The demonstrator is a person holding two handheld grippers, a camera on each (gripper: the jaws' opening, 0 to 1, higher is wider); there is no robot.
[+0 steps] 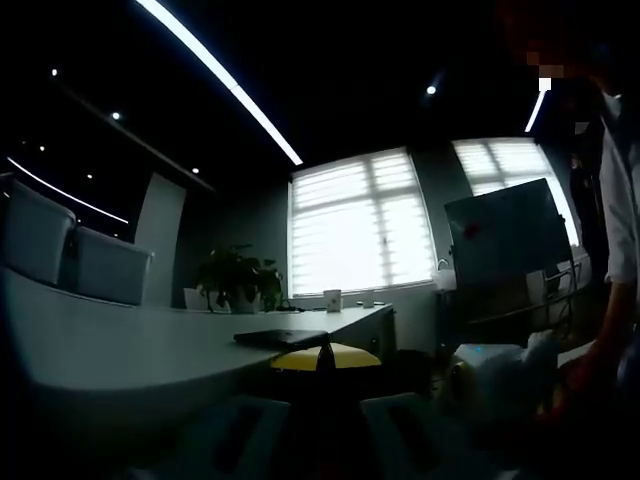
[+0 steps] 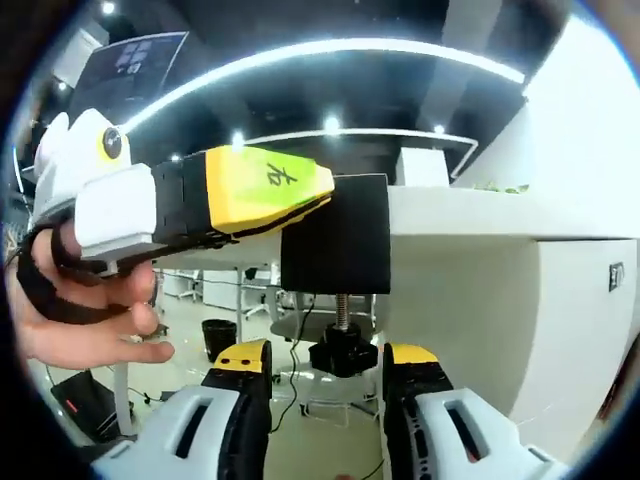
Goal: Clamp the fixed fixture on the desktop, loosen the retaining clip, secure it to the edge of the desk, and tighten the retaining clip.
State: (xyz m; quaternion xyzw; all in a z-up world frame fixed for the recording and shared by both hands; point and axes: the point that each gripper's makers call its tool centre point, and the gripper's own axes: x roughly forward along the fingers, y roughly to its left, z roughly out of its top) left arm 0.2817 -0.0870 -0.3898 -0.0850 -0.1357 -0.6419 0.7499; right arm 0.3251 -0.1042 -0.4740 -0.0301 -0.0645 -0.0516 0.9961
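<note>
The black clamp fixture sits on the edge of the white desk, with its threaded screw and black knob hanging below the desktop. My left gripper reaches in from the left, its yellow jaws shut on the fixture's upper part. In the left gripper view the fixture's flat black top plate lies on the desk, just above my left gripper's closed yellow tips. My right gripper is under the desk, open, one jaw on each side of the knob, with a gap on the left side.
A hand holds the left gripper. A black bin and cables lie on the floor under the desk. Farther off are a potted plant, pale chairs, a board and a person at the right.
</note>
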